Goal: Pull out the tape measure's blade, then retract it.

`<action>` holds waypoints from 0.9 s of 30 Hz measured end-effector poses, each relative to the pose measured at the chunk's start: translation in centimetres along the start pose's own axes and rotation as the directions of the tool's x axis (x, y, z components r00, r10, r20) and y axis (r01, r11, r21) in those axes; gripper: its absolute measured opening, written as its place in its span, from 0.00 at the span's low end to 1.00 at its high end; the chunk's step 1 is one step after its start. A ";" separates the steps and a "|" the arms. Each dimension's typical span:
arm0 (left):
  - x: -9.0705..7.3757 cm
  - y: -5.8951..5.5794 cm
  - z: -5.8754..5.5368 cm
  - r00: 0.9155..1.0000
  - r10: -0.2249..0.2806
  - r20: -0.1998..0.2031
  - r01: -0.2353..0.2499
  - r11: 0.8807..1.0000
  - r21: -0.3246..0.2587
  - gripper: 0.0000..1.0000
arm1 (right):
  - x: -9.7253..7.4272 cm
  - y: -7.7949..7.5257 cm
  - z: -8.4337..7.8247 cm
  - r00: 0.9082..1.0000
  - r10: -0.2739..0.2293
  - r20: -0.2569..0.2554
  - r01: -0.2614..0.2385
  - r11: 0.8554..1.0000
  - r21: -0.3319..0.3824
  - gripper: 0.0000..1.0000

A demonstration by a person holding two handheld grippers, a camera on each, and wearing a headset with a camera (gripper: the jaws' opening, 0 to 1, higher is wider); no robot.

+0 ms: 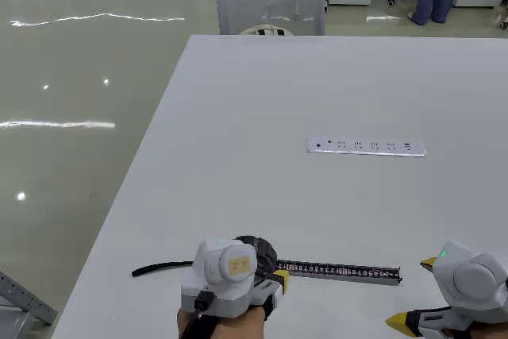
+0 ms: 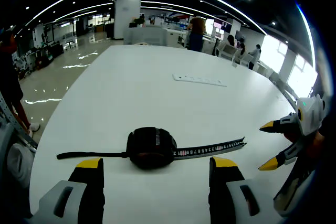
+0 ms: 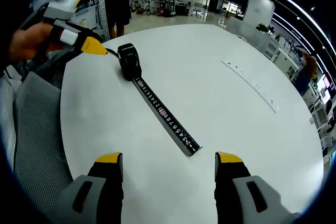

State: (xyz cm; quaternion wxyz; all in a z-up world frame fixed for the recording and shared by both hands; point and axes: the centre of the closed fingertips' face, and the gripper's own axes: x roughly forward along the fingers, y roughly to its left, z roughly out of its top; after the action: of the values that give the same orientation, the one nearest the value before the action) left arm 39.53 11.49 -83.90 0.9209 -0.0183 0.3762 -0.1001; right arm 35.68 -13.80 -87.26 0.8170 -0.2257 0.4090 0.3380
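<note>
A smooth white table (image 1: pixel 317 93) fills most of the head view. Near its lower edge lies the tape measure (image 1: pixel 258 256), a rounded black case with a ribbed grip. A thin black strap (image 1: pixel 159 267) trails left from it. Its flat blade (image 1: pixel 341 271), printed with fine numbers, is pulled out to the right and lies flat on the table.

In the lower centre of the left gripper view, the left gripper (image 2: pixel 156 163) has its grey, yellow-tipped jaws spread wide. The case sits just ahead between them, unclamped.

The right gripper (image 3: pixel 169 158) also has its jaws apart and holds nothing. The blade's hooked end lies just beyond them. A long, flat white power strip (image 1: pixel 366 147) lies further up the table.
</note>
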 end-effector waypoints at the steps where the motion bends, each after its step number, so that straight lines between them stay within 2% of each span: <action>1: 0.3 0.0 0.0 1.000 0.004 -0.001 -0.004 1.000 0.007 0.79 | 0.1 -0.1 0.0 1.000 0.009 0.000 -0.009 1.000 -0.019 0.73; 6: 1.0 -0.1 -0.1 1.000 0.008 -0.009 -0.008 1.000 0.012 0.78 | 0.8 -0.5 0.1 0.999 0.037 -0.006 -0.038 0.997 -0.074 0.70; 11: 1.4 0.0 -0.1 1.000 0.012 -0.010 -0.012 1.000 0.013 0.78 | 1.2 -0.8 -0.1 0.999 0.048 -0.017 -0.049 0.994 -0.097 0.68; 15: 2.2 0.3 -0.1 1.000 0.019 -0.012 -0.019 1.000 0.010 0.77 | 2.0 -1.2 -0.4 0.996 0.088 -0.032 -0.091 0.985 -0.149 0.67; 23: 3.2 0.4 -0.2 1.000 0.023 -0.019 -0.023 1.000 0.003 0.76 | 2.7 -1.7 -0.5 0.990 0.123 -0.071 -0.136 0.965 -0.224 0.62; 27: 3.6 0.4 -0.1 0.999 0.024 -0.024 -0.024 1.000 0.003 0.76 | 3.3 -2.0 -0.8 0.985 0.143 -0.099 -0.165 0.950 -0.265 0.60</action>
State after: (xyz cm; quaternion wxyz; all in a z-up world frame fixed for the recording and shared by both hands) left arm 42.06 11.17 -86.54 0.9175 -0.0111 0.3872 -0.0897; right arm 38.16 -14.46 -90.20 0.7326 -0.3163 0.4070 0.4444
